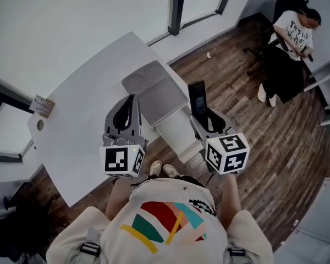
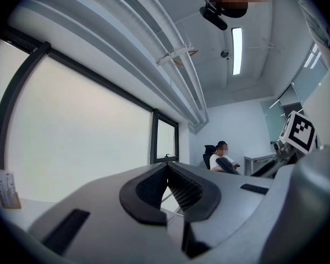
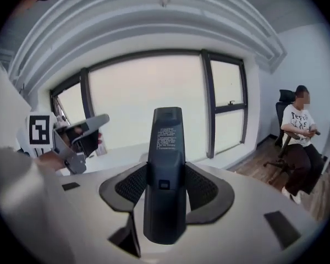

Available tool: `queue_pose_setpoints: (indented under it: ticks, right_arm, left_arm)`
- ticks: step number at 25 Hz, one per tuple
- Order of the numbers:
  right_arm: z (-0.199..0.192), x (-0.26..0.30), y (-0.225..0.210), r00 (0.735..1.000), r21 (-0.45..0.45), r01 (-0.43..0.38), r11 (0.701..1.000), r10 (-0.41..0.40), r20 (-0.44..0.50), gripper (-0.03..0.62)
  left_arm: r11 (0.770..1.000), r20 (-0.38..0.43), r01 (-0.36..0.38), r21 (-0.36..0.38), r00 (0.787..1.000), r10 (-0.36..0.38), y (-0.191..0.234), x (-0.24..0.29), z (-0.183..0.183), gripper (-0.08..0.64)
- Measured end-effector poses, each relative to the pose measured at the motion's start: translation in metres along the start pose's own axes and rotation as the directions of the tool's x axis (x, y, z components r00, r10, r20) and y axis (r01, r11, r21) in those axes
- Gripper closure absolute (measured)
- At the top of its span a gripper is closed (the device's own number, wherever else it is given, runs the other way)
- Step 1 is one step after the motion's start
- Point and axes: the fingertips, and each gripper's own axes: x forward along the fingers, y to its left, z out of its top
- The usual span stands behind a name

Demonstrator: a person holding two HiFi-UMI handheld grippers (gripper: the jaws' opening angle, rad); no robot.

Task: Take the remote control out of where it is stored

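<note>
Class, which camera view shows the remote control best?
The right gripper view: the remote control fills the centre, clamped upright in the right gripper. The head view shows it small and dark; the left gripper view doesn't show it clearly.

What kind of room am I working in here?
Probably an office or meeting room: a large white table, tall windows along the wall, and a person seated in an office chair.

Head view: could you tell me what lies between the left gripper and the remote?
In the head view, a grey open case lies between the left gripper and the remote, which the right gripper holds.
</note>
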Motion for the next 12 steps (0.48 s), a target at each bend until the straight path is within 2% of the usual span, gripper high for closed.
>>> queue_pose_setpoints:
  ticks: [2, 4, 8, 12]
  right_arm:
    - [0.021, -0.007, 0.007, 0.995, -0.005, -0.005, 1.000, 0.006, 0.098, 0.374]
    - [0.042, -0.015, 0.015, 0.979, -0.018, -0.011, 1.000, 0.014, 0.201, 0.374]
    - [0.080, -0.039, 0.032, 0.918, -0.009, -0.040, 0.999, 0.040, 0.396, 0.374]
    - [0.105, -0.059, 0.045, 0.867, -0.015, -0.074, 0.997, 0.072, 0.494, 0.374]
  left_arm:
    - [1.000, 0.013, 0.004, 0.013, 1.000, -0.004, -0.004, 0.001, 0.007, 0.551]
    - [0.999, 0.028, 0.009, 0.033, 1.000, -0.010, -0.006, 0.002, 0.017, 0.551]
    - [0.999, 0.050, 0.011, 0.052, 0.999, -0.014, -0.009, -0.003, 0.033, 0.551]
    - [0.998, 0.073, -0.005, 0.058, 0.997, 0.001, -0.005, -0.013, 0.045, 0.551]
